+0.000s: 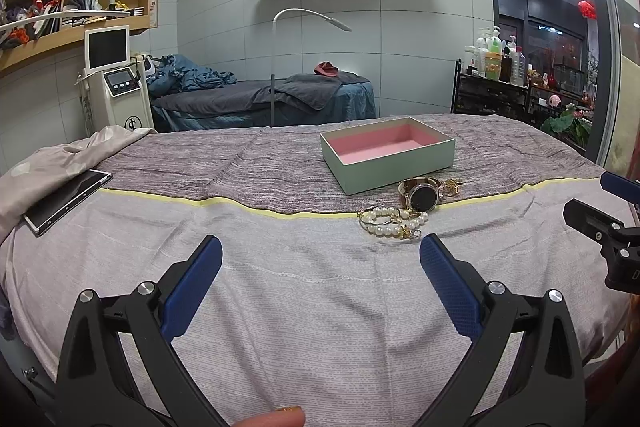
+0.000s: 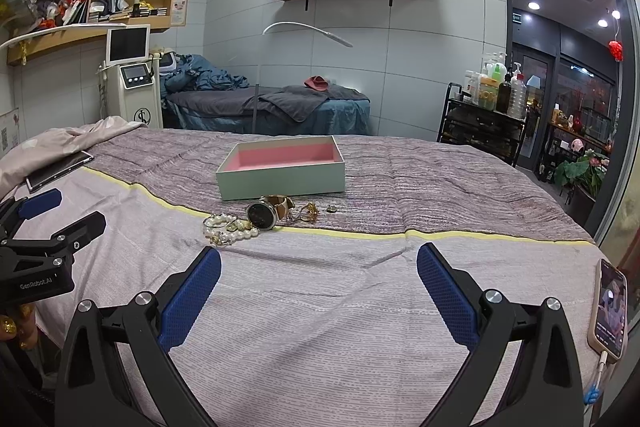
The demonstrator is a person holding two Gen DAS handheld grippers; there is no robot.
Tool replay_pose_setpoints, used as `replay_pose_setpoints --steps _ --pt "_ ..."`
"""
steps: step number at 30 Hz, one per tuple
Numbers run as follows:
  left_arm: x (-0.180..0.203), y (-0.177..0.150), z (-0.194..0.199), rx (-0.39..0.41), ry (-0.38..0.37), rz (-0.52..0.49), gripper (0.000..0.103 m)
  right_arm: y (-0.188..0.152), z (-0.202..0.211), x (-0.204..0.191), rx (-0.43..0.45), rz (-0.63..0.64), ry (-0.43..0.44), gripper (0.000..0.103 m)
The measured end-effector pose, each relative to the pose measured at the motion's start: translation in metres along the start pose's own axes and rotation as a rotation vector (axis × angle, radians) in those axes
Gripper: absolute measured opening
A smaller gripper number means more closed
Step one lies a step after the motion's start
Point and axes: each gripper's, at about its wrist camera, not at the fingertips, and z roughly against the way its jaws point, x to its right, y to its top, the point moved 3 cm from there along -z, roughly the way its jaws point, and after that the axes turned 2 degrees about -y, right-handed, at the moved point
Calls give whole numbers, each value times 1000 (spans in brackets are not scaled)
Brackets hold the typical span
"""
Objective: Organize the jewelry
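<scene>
A pale green box with a pink lining sits open and empty on the bed; it also shows in the right wrist view. Just in front of it lie a round-faced watch, a pearl bracelet, and small gold pieces. My left gripper is open and empty, hovering short of the pearls. My right gripper is open and empty, to the right of the jewelry. Each gripper shows at the edge of the other's view.
A dark tablet lies at the bed's left side by a rumpled sheet. A phone on a charging cable lies at the bed's right edge. Behind stand a massage bed, a machine with a screen, shelves and a bottle cart.
</scene>
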Motion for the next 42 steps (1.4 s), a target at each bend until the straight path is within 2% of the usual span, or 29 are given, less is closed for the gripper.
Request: replay_pose_setpoints --steps 34,42 --pt "2 -4 -2 -15 -8 -16 98 -5 -4 -2 -16 4 3 97" --pt "6 -11 -16 -117 -121 0 98 -9 -18 5 -85 -31 44 97"
